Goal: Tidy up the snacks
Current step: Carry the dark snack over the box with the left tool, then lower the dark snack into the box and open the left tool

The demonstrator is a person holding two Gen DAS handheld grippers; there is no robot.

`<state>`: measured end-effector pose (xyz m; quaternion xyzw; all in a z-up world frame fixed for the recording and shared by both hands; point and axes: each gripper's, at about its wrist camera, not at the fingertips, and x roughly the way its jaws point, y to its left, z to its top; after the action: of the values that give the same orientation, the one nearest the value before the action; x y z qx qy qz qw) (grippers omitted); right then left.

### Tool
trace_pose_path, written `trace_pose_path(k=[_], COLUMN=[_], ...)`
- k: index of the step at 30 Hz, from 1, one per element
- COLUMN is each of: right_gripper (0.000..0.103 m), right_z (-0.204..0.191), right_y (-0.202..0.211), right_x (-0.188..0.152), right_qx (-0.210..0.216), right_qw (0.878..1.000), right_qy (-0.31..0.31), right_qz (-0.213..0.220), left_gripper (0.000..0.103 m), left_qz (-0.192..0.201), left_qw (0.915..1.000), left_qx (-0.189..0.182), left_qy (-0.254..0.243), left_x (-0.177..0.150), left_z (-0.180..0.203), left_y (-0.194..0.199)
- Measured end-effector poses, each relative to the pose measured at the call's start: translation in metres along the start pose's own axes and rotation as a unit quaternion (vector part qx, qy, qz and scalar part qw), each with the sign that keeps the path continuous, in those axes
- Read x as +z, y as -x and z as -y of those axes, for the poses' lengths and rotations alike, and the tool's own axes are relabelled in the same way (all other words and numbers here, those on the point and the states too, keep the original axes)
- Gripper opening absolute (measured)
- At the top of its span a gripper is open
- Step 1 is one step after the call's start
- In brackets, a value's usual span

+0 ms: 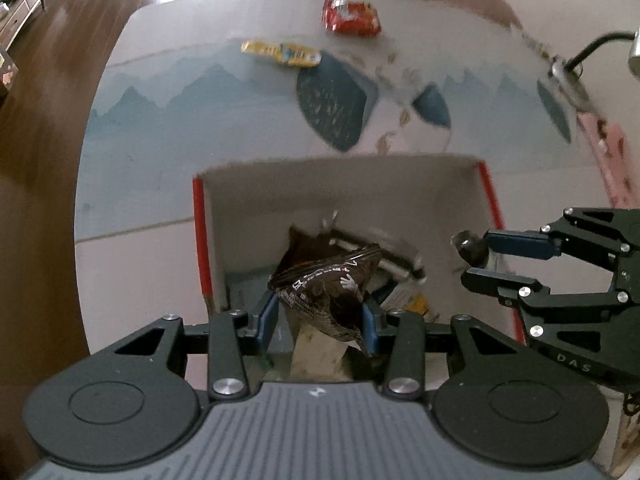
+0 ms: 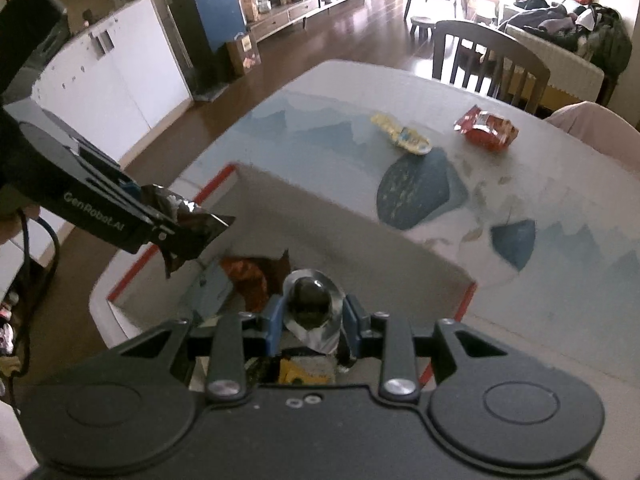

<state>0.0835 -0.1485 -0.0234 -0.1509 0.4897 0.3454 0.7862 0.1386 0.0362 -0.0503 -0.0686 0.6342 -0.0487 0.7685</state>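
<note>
dark snack packet [image 1: 324, 292] between left tongs [image 1: 320, 316] (pinched), over box [image 1: 340, 184]

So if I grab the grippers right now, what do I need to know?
Left gripper: shut on a dark brown snack packet, over the cardboard box.
Right gripper: shut on a small silver-wrapped snack, also over the box.
Done: a few snacks already lie in the box.
Left: drop both in, then fetch the yellow packet and red packet from the table.
</note>
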Motion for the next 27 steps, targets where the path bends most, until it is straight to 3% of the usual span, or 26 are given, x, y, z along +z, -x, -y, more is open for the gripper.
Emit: trace_pose_path(k=[14,27], right_gripper=[0.031,0.031], right_z=[-0.014,-0.019], right_y=[-0.062,-0.086], right_x=[-0.03,-0.033], right_qx=[0.016,0.003], right_qw=[0.997,0.995], right_qy=[-0.024,-0.023], right_qz=[-0.073,-0.092], left_gripper=[0.041,0.042], left_qz=[-0.047,-0.062], left_qw=[0.9982,0.996], left_qx=[0.036,0.061], left_qy=[-0.003,-0.022], left_x=[-0.027,-0.028], left_z=[0.0,0.005], left_y=[-0.056,-0.084])
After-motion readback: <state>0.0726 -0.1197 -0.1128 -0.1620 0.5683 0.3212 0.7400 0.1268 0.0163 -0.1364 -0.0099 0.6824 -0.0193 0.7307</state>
